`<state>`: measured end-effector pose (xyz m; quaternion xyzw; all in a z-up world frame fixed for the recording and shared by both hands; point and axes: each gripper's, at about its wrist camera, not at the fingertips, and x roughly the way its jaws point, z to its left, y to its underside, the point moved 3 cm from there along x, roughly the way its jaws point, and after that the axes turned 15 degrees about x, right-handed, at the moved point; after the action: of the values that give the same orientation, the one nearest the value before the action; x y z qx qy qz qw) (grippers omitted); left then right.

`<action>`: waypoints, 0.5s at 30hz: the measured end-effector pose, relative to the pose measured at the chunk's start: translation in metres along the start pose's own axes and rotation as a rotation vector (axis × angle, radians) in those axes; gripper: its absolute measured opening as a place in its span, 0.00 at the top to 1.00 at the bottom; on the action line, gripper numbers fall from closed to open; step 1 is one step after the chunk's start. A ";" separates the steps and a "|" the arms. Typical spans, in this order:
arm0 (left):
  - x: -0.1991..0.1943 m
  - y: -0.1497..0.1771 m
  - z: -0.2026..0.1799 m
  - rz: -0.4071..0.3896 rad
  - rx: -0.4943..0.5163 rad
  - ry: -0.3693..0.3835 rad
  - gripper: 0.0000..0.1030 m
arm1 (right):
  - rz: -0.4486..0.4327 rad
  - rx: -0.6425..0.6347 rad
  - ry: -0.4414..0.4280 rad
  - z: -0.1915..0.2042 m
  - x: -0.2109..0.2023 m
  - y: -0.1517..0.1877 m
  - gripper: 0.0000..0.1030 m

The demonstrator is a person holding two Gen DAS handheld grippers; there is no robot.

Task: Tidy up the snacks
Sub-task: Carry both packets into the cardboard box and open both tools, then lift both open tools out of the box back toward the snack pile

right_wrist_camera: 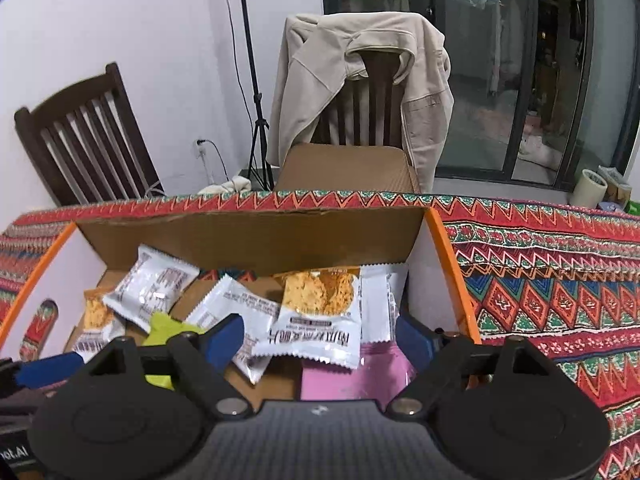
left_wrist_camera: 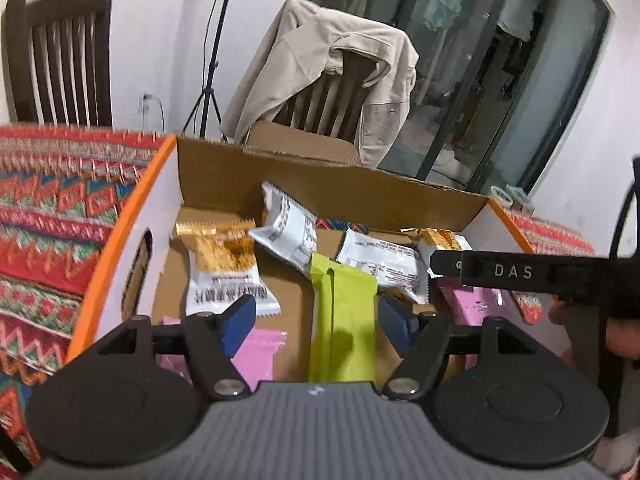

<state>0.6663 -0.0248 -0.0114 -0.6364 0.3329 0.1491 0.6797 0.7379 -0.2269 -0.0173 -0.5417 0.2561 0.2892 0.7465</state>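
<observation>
A cardboard box with white sides and an orange rim holds several snack packets. My left gripper hangs open over it; a lime-green packet lies between its blue fingers, with the pads not pressing on it. Around it lie a gold-and-white packet, white packets and pink ones. My right gripper stands open over the box's right half, above an orange-and-white packet and a pink packet. In the left wrist view a black finger of the right gripper reaches in.
The box sits on a table with a red patterned cloth. Behind stand a chair draped with a beige jacket, a dark wooden chair, a tripod and a tape roll at the far right edge.
</observation>
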 end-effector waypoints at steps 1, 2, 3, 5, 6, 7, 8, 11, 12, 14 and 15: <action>-0.006 0.000 -0.004 -0.009 0.033 -0.010 0.30 | 0.007 0.001 0.001 0.000 -0.001 0.001 0.20; -0.011 0.000 -0.006 -0.021 0.054 -0.016 0.29 | 0.009 0.001 -0.002 0.000 -0.002 0.002 0.20; -0.020 -0.001 -0.008 -0.036 0.070 -0.024 0.29 | 0.003 0.007 -0.015 -0.002 -0.007 0.002 0.20; -0.038 -0.005 -0.011 -0.058 0.090 -0.033 0.29 | -0.024 0.033 -0.038 -0.006 -0.018 0.002 0.20; -0.051 -0.008 -0.012 -0.071 0.103 -0.040 0.29 | -0.035 0.052 -0.051 -0.010 -0.027 0.002 0.20; -0.061 -0.011 -0.014 -0.078 0.116 -0.051 0.29 | -0.043 0.065 -0.059 -0.012 -0.035 0.001 0.20; -0.073 -0.014 -0.016 -0.087 0.135 -0.066 0.29 | -0.053 0.075 -0.068 -0.014 -0.044 0.000 0.20; -0.119 -0.016 -0.023 -0.150 0.206 -0.123 0.27 | -0.093 0.064 -0.091 -0.019 -0.083 -0.003 0.20; -0.136 -0.014 -0.025 -0.173 0.220 -0.144 0.26 | -0.113 0.048 -0.094 -0.021 -0.100 -0.002 0.20; -0.169 -0.006 -0.029 -0.222 0.236 -0.159 0.24 | -0.147 0.016 -0.099 -0.026 -0.129 0.002 0.18; -0.184 0.000 -0.031 -0.239 0.241 -0.158 0.22 | -0.164 0.002 -0.100 -0.029 -0.143 0.005 0.17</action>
<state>0.5235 -0.0143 0.1077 -0.5718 0.2160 0.0761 0.7878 0.6321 -0.2756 0.0710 -0.5451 0.1739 0.2537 0.7800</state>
